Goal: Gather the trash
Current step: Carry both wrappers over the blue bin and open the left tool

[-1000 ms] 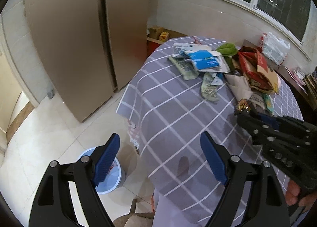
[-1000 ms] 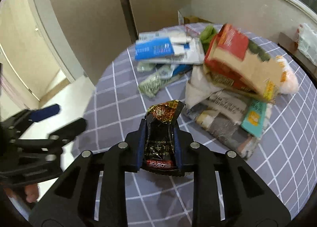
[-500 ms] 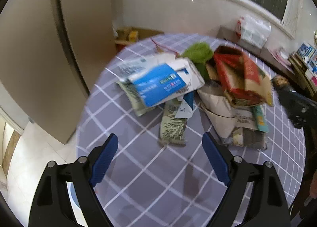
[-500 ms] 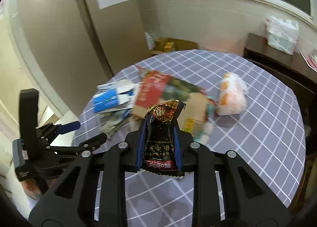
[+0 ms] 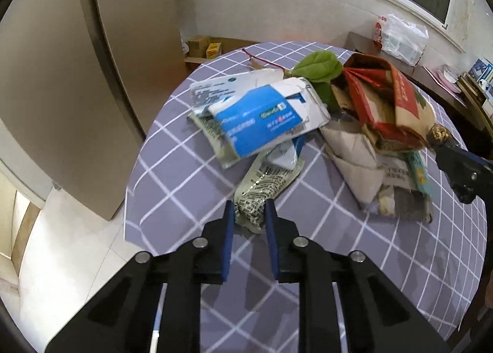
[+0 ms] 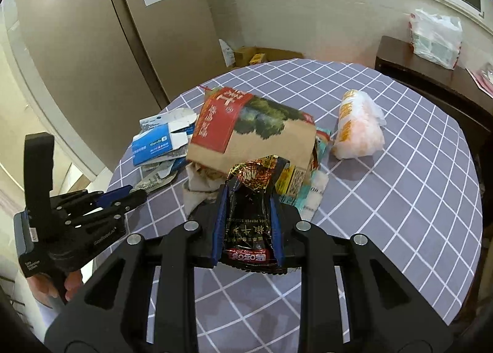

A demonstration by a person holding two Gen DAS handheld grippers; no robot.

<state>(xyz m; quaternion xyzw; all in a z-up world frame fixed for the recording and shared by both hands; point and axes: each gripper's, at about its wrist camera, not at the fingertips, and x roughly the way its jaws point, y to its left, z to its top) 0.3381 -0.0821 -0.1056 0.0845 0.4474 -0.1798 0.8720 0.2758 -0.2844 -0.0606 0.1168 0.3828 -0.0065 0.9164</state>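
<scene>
Left hand-held gripper (image 5: 249, 223) I closed on the grey wrapper (image 5: 265, 186) at six o'clock; right hand-held gripper (image 6: 248, 229) clamped the dark packet (image 6: 251, 214); both seemed light and soft.

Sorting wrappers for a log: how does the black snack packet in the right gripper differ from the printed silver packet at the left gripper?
The black snack packet is dark, glossy, gold-topped and lifted off the table; the printed silver packet is pale, covered in dark print, and lies on the checked tablecloth. Each sits between shut fingers, right gripper and left gripper.
</scene>
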